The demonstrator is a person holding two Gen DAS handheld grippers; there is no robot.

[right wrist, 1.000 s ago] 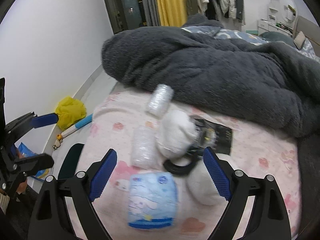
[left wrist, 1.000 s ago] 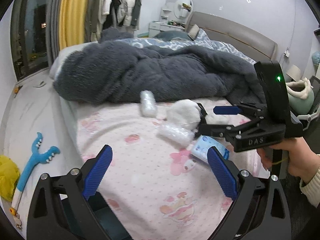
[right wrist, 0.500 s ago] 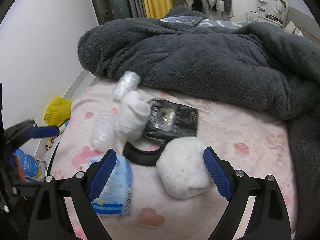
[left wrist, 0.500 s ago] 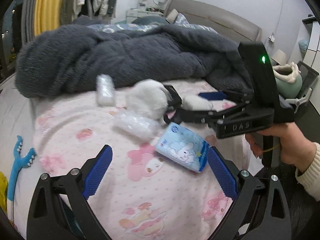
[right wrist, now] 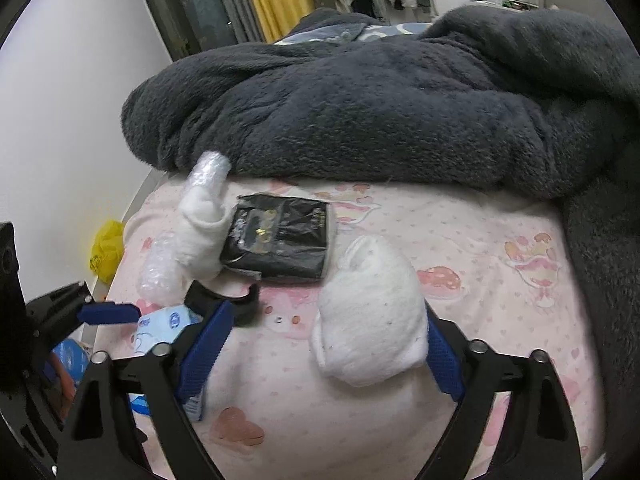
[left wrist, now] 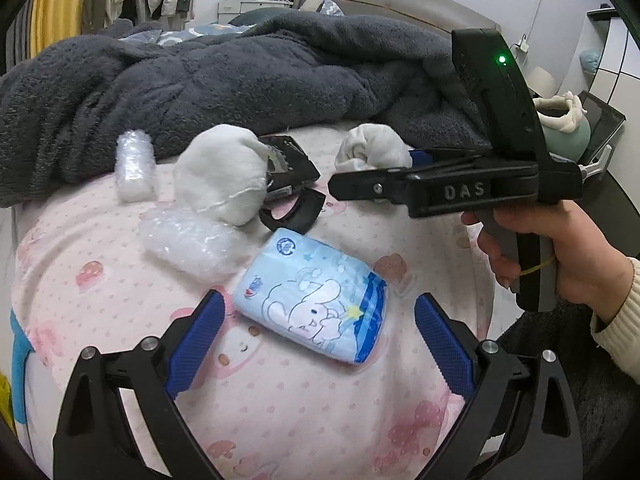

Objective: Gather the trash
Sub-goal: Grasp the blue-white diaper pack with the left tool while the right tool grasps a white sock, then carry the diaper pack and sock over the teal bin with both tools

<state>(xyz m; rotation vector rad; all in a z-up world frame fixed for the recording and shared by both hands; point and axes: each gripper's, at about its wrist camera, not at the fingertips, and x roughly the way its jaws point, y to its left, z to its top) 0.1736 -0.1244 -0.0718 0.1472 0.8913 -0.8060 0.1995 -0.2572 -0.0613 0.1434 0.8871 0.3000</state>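
Note:
On the pink bed sheet point(left wrist: 280, 412) lie a blue tissue pack point(left wrist: 314, 304), two bubble-wrap rolls point(left wrist: 186, 242) point(left wrist: 134, 164), two white socks point(left wrist: 222, 174) point(left wrist: 374, 152), a black packet point(left wrist: 290, 166) and a black curved piece point(left wrist: 296, 214). My left gripper point(left wrist: 318, 340) is open, its fingers on either side of the tissue pack's near end. My right gripper point(right wrist: 324, 352) is open around the nearer white sock point(right wrist: 370, 312), its right finger touching it. The black packet point(right wrist: 280, 236) and curved piece point(right wrist: 224, 300) lie just beyond.
A dark grey fleece blanket point(right wrist: 380, 100) is heaped across the far side of the bed. A yellow bag point(right wrist: 105, 250) lies on the floor at the left. A green pot point(left wrist: 566, 132) stands at the right beside the bed.
Both grippers have moved in closer to the bed. The left now frames the tissue pack; the right has shifted right and closed in on the nearer white sock.

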